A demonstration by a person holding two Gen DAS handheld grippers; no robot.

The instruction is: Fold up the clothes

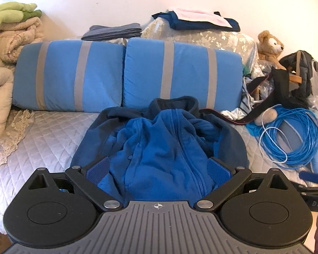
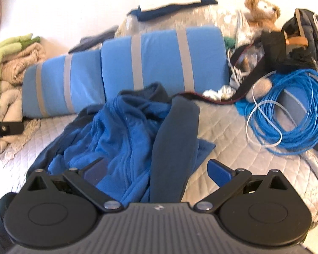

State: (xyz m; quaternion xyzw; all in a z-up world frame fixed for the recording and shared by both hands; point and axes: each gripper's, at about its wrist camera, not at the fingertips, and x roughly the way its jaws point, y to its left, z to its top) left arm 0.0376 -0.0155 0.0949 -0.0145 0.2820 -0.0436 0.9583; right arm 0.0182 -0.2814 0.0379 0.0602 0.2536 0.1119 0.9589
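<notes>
Left gripper (image 1: pixel 158 170) — jaws spread wide, nothing between them, pads either side of the lower front of the blue fleece jacket (image 1: pixel 159 148). Whether the pads touch the cloth cannot be told from the left wrist view.

Right gripper (image 2: pixel 156 171) — likewise released, jaws wide. A dark navy sleeve (image 2: pixel 173 148) runs straight up between them, lying across the jacket's right side and onto the bed.

Jacket sits bunched on the quilted grey bedspread (image 1: pixel 42 139), zip up the middle, dark collar (image 1: pixel 173 102) at the far end next to the pillows. Navy outer face shows round the edges, brighter blue in the middle. Not yet folded; not yet flat.

Handling, as judged: soft, thick pile, light, limp. It will sag and drag, not slide. It should grip easily; a pinch may catch two layers. Best holds look like the sleeve near its cuff, then the hem corners, to spread it before folding.

Just right of the jacket: coiled blue cable (image 1: pixel 294 135) and a black strap (image 1: pixel 262 105) — snag risk if the sleeve swings that way.

Beyond: two blue striped pillows (image 1: pixel 127 74), folded dark clothes (image 1: pixel 114 31) on top, beige blankets (image 1: pixel 8 48) far left, teddy bear (image 1: pixel 269 46) far right.
</notes>
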